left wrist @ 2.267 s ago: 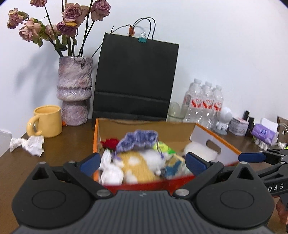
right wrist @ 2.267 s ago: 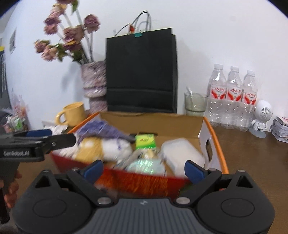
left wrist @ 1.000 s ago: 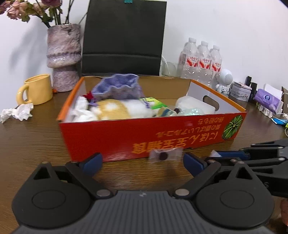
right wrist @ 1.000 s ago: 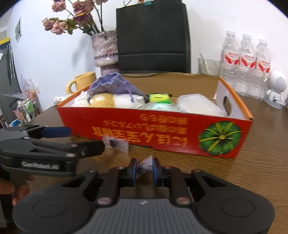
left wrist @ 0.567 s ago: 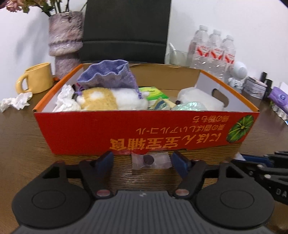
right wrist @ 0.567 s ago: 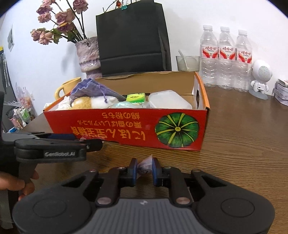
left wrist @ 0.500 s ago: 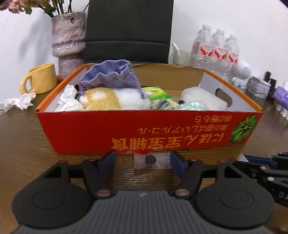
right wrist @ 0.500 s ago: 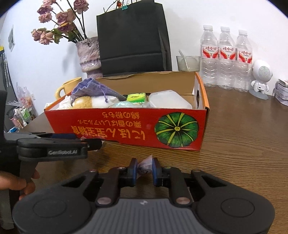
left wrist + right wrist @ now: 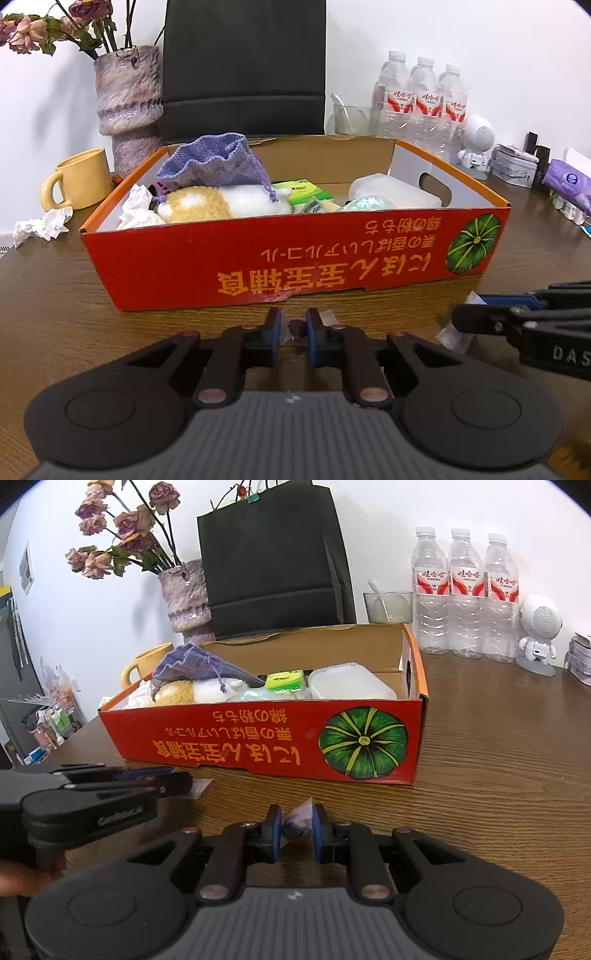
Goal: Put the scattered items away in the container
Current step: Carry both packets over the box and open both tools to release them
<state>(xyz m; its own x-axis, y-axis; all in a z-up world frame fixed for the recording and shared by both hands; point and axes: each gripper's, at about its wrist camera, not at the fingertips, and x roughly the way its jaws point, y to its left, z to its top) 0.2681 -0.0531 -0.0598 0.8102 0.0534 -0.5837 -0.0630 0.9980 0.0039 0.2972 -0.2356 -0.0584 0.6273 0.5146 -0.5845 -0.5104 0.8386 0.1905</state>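
A red cardboard box [image 9: 280, 254] [image 9: 258, 738] stands on the wooden table, holding a purple pouch [image 9: 214, 162], a plush toy, tissues and a plastic tub. My left gripper [image 9: 293, 328] is shut on a small clear candy packet [image 9: 295, 326] on the table just in front of the box. My right gripper [image 9: 297, 823] is shut on another small clear wrapped candy [image 9: 299, 818], held low in front of the box's right end. Each gripper shows in the other's view, the right one [image 9: 517, 317] and the left one [image 9: 110, 786].
A yellow mug [image 9: 79, 179], a crumpled tissue [image 9: 40, 229] and a vase of dried roses [image 9: 127, 99] stand left of the box. A black paper bag [image 9: 243, 66], a glass, water bottles [image 9: 417, 99] and a white robot figure [image 9: 537, 627] stand behind and to the right.
My left gripper has closed on the candy packet that lay between its open fingers. My right gripper stays shut on its candy and has shifted slightly closer to the box.
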